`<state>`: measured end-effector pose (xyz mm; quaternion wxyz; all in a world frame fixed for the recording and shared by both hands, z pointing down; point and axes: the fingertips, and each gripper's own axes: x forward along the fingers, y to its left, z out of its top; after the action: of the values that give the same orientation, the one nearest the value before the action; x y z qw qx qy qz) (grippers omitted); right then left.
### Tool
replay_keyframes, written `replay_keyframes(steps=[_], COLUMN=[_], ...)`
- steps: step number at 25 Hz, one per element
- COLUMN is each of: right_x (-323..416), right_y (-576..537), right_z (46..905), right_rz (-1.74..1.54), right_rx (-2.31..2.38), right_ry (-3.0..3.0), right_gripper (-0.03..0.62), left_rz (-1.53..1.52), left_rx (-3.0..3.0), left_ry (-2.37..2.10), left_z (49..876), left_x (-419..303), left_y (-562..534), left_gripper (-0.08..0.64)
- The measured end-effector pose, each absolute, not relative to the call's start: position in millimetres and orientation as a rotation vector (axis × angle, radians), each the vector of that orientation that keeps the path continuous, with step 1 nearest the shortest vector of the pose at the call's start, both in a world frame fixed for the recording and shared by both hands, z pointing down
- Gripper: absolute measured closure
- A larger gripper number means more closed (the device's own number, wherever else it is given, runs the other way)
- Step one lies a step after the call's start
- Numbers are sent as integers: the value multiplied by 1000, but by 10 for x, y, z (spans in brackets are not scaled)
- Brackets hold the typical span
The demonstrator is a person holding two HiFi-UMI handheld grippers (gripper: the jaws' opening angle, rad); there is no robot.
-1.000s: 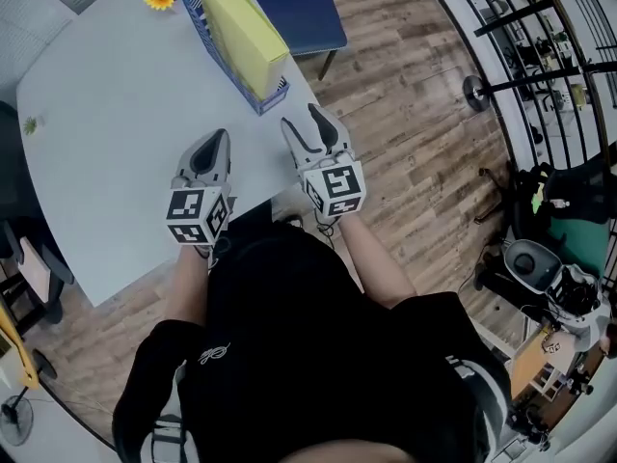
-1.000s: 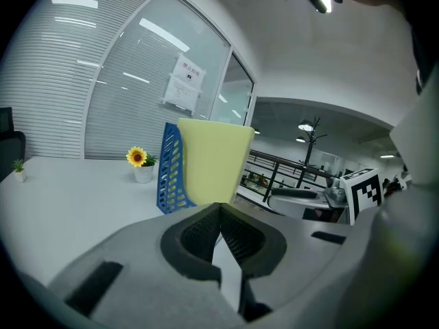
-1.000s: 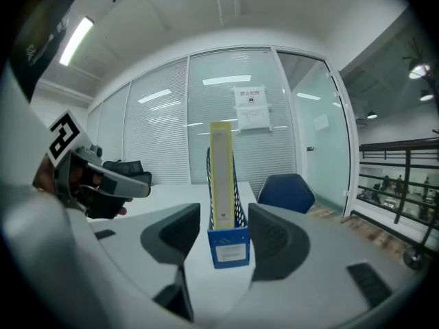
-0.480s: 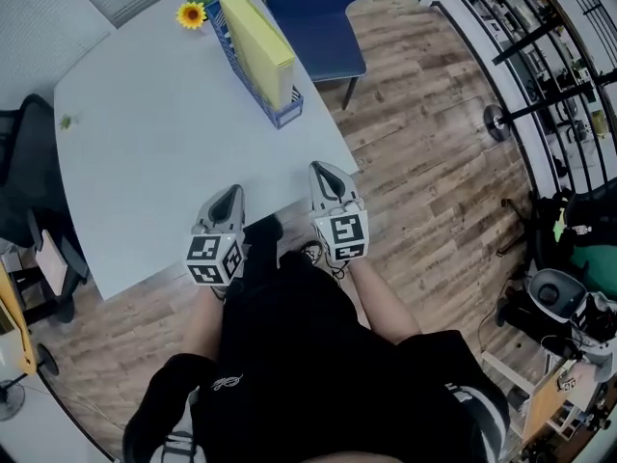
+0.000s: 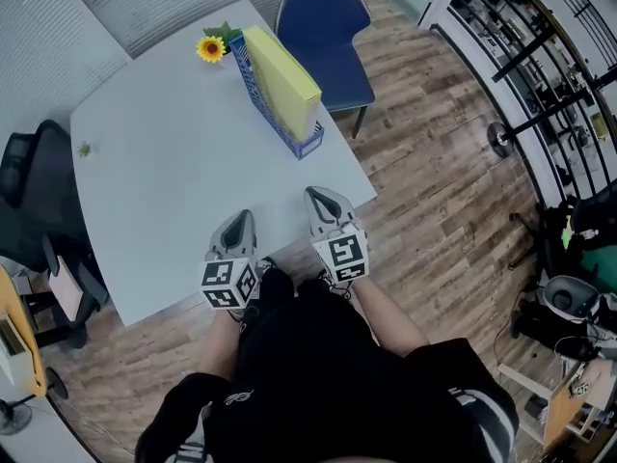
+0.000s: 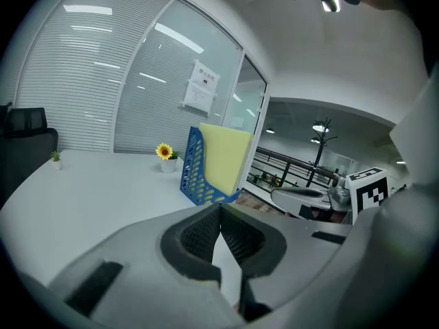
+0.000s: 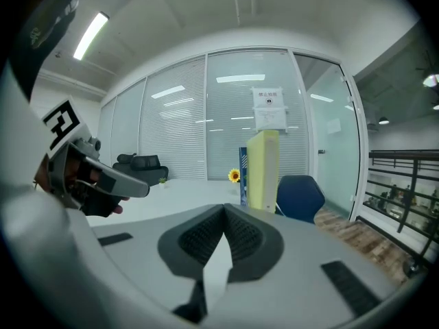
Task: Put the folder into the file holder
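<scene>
The thick yellow cardboard folder [image 5: 284, 77] stands on edge inside the blue perforated plastic file holder [image 6: 191, 173], filling its one slot and rising above its low walls. Nothing else shows in the holder. It sits toward the 1 o'clock part of the pale grey desk [image 5: 164, 172], close to the desk's right edge, so the task looks done.

The likeliest trouble from here is a knock: the folder is tall for the holder, and a bump from an arm or the blue padded chair [image 5: 328, 41] at 2 o'clock could tip the pair toward that near edge.

A small potted sunflower [image 5: 211, 48] stands just beside the holder's far end, at about 11 o'clock from it.

At the desk's 6 o'clock edge, well apart from the holder, the left claw [image 5: 239, 222] and right claw [image 5: 322, 197] are each closed tip to tip with nothing between the pads.
</scene>
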<state>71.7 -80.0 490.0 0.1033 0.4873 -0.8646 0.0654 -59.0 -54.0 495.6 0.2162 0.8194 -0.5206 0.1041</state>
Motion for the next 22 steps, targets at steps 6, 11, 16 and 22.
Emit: replay_keyframes(steps=[6, 11, 16, 22], right_x=[195, -157, -295, -350], right_y=[-1061, -1197, -1234, -1244], right_z=[4486, 3926, 3361, 3269], right_rz=[87, -21, -139, -191], right_rx=[1414, 1432, 1510, 1526], right_ry=[-2608, -2688, -2750, -2729], right_gripper=[589, 589, 589, 589], left_rz=[187, 101, -20, -63], left_rx=[2311, 2394, 2476, 2496], left_ry=[-1549, -1669, -1753, -1769], left_z=[4569, 4021, 3508, 3427], left_x=[-1060, -1464, -1720, -1808], left_y=[-841, -997, -1058, -1069], left_gripper=[560, 560, 560, 560])
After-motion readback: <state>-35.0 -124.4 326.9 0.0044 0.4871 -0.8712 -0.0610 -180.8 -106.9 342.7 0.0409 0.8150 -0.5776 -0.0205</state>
